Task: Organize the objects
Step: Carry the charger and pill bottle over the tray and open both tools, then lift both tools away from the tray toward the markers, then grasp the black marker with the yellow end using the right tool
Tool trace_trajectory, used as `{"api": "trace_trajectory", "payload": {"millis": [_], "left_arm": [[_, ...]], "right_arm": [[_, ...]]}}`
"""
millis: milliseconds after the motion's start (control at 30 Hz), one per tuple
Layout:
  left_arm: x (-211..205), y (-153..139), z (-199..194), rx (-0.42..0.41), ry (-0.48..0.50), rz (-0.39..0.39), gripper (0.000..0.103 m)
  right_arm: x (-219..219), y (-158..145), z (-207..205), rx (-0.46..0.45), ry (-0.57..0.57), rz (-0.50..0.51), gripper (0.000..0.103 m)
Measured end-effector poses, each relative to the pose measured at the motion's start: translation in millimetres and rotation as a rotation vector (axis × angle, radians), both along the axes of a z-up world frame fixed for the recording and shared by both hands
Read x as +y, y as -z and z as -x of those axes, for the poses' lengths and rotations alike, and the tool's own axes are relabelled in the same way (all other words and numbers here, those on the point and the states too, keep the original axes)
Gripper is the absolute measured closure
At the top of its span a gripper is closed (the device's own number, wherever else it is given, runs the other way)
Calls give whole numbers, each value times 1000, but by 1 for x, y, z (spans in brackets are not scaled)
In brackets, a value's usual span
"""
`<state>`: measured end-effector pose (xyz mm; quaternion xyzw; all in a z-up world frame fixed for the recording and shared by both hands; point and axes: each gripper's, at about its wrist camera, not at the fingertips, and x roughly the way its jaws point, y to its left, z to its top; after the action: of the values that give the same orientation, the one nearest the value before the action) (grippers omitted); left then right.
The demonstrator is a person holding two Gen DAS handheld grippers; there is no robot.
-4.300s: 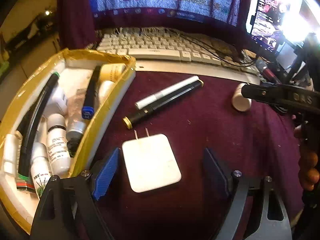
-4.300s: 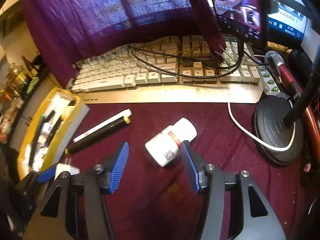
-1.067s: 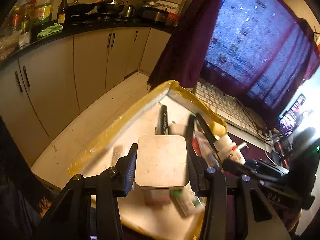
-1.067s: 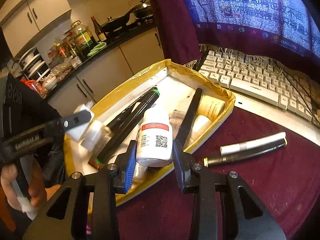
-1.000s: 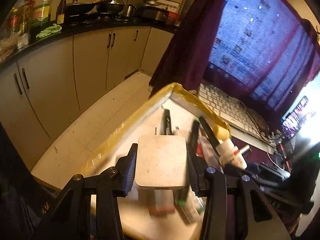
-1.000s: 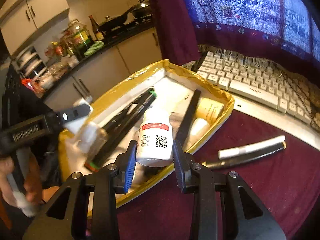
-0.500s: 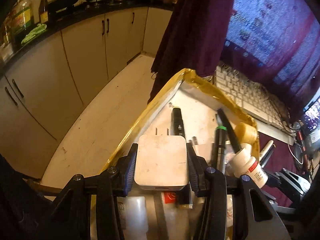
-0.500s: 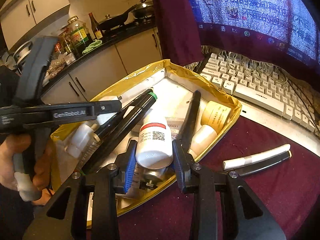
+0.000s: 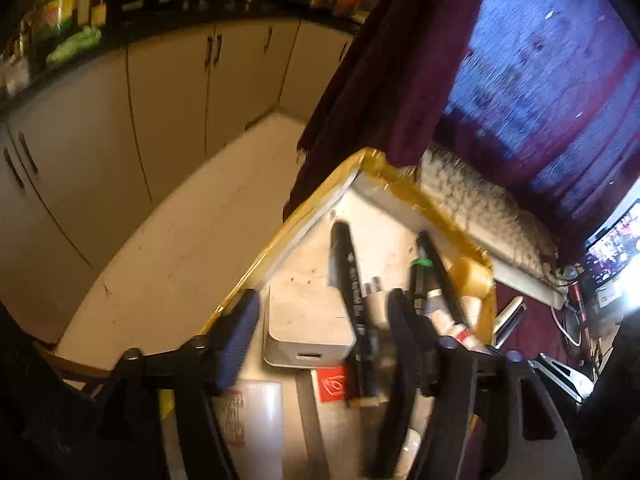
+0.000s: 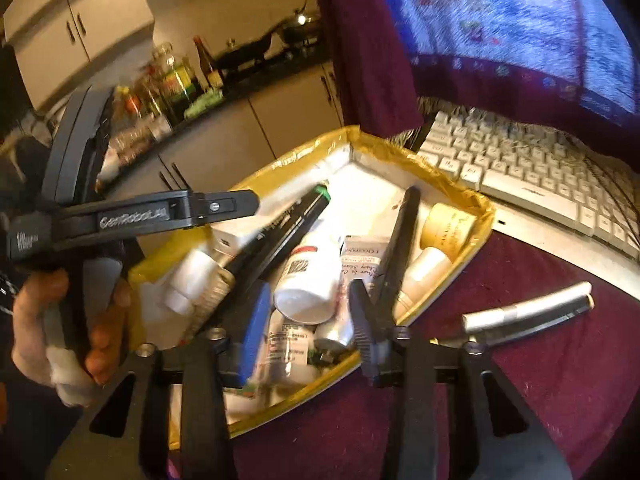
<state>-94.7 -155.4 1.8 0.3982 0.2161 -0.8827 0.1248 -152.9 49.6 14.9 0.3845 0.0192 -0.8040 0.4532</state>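
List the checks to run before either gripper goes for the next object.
1. The left gripper is open: ok, it is spread wide around the charger.
2. The charger is inside the box: ok, it lies flat.
3. The right gripper is open: ok, the white bottle lies loose in front of it.
4. The white bottle is inside the box: ok, it rests on other items.
5. Nothing is left outside: not ok, two pens lie on the maroon cloth.
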Motion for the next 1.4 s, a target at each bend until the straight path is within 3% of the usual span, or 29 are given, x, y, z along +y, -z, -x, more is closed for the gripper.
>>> {"api": "trace_trajectory", "payload": {"millis": [167, 233, 300, 400, 467, 600, 833, 1067, 1133, 1200, 1400], "left_arm": [[37, -23, -28, 96, 2, 73, 34], [66, -32, -36, 140, 38, 101, 25], [92, -35, -38, 165, 87, 114, 25], [134, -32, -30, 167, 189, 118, 25], [162, -26, -13, 147, 260, 128, 25], [198, -15, 24, 99, 358, 187, 25], [225, 25, 85, -59, 453, 193, 25], [231, 44, 88, -160, 495, 157, 25], [232, 40, 82, -147, 528, 74, 25], [231, 36, 77, -121, 576, -62, 25], [227, 31, 92, -94, 470, 92, 25]], "right_arm": [[48, -6, -15, 3, 46, 49, 51], [76, 2, -15, 1, 121, 11, 51], [104, 14, -7, -47, 184, -30, 51], [146, 27, 11, -101, 279, -99, 51], [172, 30, 17, -89, 333, -113, 51], [204, 32, 22, -120, 366, -72, 51], [212, 35, 20, -121, 350, -48, 51], [211, 37, 18, -119, 322, -36, 51], [214, 37, 20, -120, 327, -34, 51], [217, 37, 22, -121, 339, -35, 51], [221, 38, 25, -130, 361, -43, 51]]}}
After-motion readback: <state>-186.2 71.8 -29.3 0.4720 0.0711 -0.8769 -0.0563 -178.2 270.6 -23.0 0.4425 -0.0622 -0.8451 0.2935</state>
